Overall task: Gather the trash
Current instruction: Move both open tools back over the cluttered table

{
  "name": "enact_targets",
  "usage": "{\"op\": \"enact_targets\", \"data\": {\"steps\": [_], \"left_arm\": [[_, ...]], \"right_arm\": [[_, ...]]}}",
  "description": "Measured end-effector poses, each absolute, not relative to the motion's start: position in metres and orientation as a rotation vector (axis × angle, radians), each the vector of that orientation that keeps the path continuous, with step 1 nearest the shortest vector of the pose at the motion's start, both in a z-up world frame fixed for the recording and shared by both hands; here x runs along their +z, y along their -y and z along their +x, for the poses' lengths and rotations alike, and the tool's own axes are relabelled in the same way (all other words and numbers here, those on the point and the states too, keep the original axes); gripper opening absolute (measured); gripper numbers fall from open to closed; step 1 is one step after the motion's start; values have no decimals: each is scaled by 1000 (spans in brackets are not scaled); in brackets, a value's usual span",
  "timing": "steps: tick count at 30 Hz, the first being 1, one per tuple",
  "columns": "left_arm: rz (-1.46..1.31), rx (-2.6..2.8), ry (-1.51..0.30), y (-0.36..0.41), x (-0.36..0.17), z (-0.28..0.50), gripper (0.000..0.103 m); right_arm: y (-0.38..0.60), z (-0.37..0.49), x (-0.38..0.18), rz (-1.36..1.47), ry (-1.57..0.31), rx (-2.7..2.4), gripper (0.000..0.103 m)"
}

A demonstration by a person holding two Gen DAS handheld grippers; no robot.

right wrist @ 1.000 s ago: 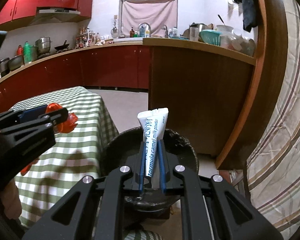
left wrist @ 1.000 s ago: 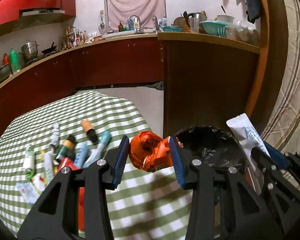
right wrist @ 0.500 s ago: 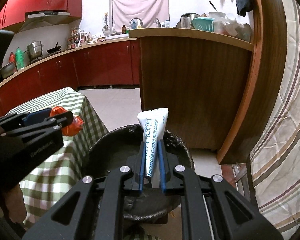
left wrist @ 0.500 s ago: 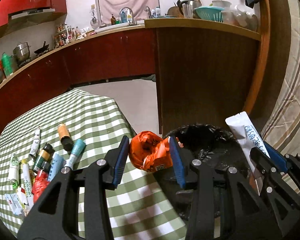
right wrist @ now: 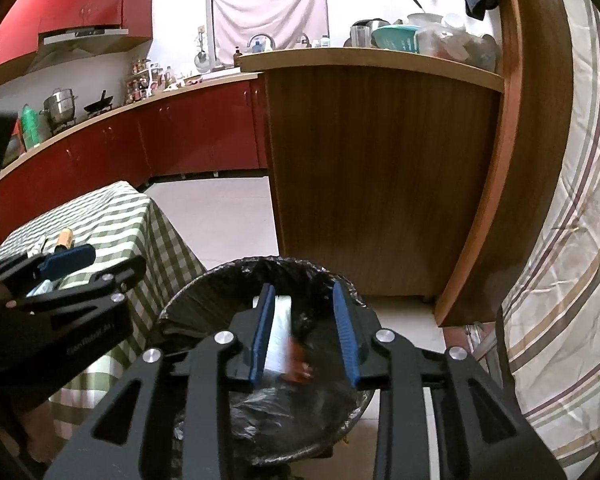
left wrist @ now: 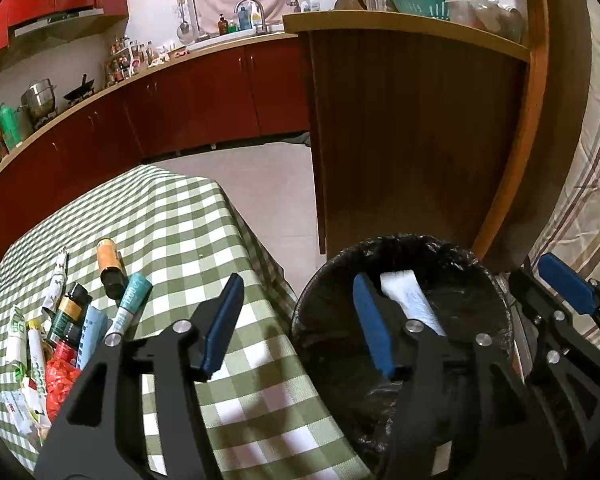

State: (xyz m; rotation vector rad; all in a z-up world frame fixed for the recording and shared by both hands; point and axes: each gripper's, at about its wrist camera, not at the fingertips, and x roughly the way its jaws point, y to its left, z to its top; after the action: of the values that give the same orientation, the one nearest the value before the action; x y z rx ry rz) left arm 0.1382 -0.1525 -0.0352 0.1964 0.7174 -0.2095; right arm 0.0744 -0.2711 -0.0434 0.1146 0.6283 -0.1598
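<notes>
A black-lined trash bin (left wrist: 480,264) stands on the floor right of the checked table (left wrist: 172,232); it also shows in the right wrist view (right wrist: 204,284). My left gripper (left wrist: 300,320) is open and empty at the table's edge by the bin. My right gripper (right wrist: 302,332) is open over the bin. A white sachet (right wrist: 278,336) falls inside the bin, blurred, with an orange wrapper (right wrist: 298,356) beside it. The sachet also shows in the left wrist view (left wrist: 410,300). Several tubes and small bottles (left wrist: 80,320) lie on the table's left side.
A wooden counter (left wrist: 400,140) stands right behind the bin. A striped curtain (right wrist: 560,280) hangs to the right. Red kitchen cabinets (left wrist: 160,100) run along the back. My right gripper shows at the right edge of the left wrist view (left wrist: 564,292).
Both grippers have opened. The orange wrapper left the left gripper and the white sachet left the right one; both are now inside the bin.
</notes>
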Motion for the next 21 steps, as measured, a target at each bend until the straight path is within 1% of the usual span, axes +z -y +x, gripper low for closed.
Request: {"op": "enact_targets", "data": {"steps": [3,6,8,10,15,17,21], "left_arm": [[191,-209,-718,150,-33,136,57],[179,-205,-726,142,-28,133,58],[173,-195,-726,133,-24,129,62],[176,-176,-722,119,-20,123,63],[168,-120,-730,80,-9,111,64],[164,-85,-726,59,-4,104,69],[169,-17,-710,20,2,92,72]], "right_arm": [[271,73,-41,118,-632,-161,33],[267,70,-38,122,-634,-158,39],[263,68,-35,127,-635,-150,44],[256,67,-33,129,-638,-138,47],[229,65,-25,115,-646,-82,50],[218,65,-24,116,-648,-56,52],[186,67,-20,100,-651,8,53]]}}
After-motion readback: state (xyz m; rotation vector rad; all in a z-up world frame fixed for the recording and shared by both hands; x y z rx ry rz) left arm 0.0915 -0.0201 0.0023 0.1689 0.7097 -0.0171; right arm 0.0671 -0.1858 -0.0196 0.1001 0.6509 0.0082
